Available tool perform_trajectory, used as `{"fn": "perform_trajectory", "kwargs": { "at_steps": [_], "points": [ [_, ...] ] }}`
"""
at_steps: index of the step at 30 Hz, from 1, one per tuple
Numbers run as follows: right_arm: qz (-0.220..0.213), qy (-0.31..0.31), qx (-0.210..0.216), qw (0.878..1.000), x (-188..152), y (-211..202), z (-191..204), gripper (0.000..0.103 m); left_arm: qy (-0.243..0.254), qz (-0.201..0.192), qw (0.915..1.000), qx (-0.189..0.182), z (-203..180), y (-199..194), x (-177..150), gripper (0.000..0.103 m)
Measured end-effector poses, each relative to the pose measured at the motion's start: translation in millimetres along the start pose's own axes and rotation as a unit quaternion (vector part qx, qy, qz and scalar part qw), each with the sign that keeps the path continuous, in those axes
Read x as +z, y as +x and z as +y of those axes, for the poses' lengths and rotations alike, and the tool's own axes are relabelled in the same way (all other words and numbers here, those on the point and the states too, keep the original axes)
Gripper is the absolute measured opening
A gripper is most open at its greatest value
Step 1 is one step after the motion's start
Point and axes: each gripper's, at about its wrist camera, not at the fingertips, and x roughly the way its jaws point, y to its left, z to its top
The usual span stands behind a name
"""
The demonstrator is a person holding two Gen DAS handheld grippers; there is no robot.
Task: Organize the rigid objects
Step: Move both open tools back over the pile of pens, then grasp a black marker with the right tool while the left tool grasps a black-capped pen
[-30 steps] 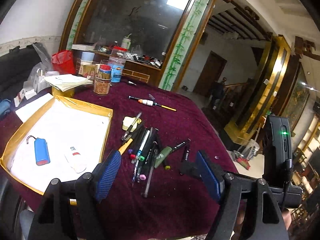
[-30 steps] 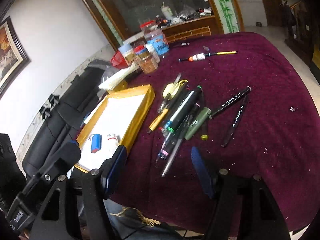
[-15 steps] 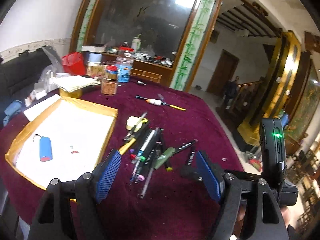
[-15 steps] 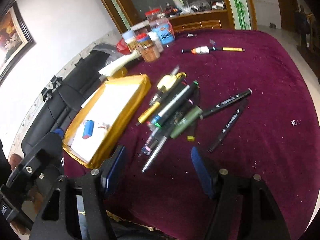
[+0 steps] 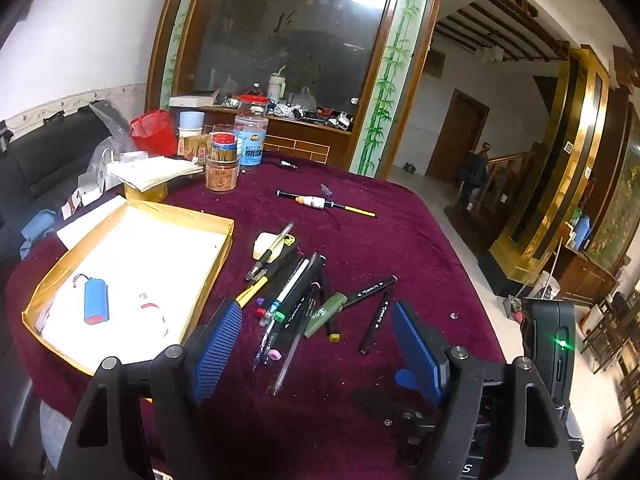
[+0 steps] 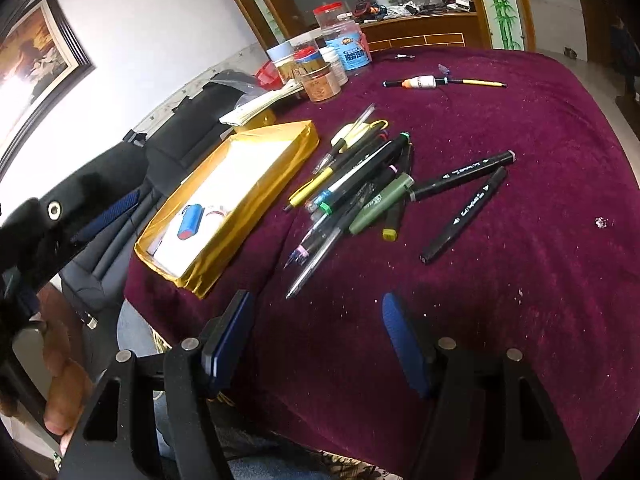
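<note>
- Pens [image 5: 298, 304] lie in a loose heap on the counter [image 5: 400, 240], crossing one another, just beside the gold tray [image 5: 132, 210], which already holds a blue battery [image 5: 96, 300].
- Left tool [image 5: 316, 344] hovers over the near end of the heap, released, nothing between its pads.
- Right tool [image 6: 316, 332] hangs short of the pile, likewise spread wide and empty.
- I'd take an outlier first: the two black markers [image 6: 464, 208] lie apart from the rest, so closing across one barrel should lift it clean.
- Grabbing into the heap risks dragging neighbours along.
</note>
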Motion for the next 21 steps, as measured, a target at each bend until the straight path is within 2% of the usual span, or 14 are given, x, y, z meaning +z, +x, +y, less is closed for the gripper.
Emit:
{"fn": "perform_trajectory", "kwargs": {
  "at_steps": [10,16,21],
  "points": [
    [-0.008,0.035,0.012,0.999,-0.7,12.8,-10.4,0.066,0.004,0.025,0.9997,0.001,5.4,12.8,-12.9,0.08],
    [-0.033,0.041,0.005,0.999,-0.9,16.4,-14.2,0.066,0.014,0.06,0.9981,0.011,20.7,36.1,-20.3,0.08],
    [-0.029,0.074,0.0,0.997,15.7,31.2,-20.5,0.066,-0.053,0.073,0.9959,0.005,61.6,50.0,-5.2,0.08]
  ]
}}
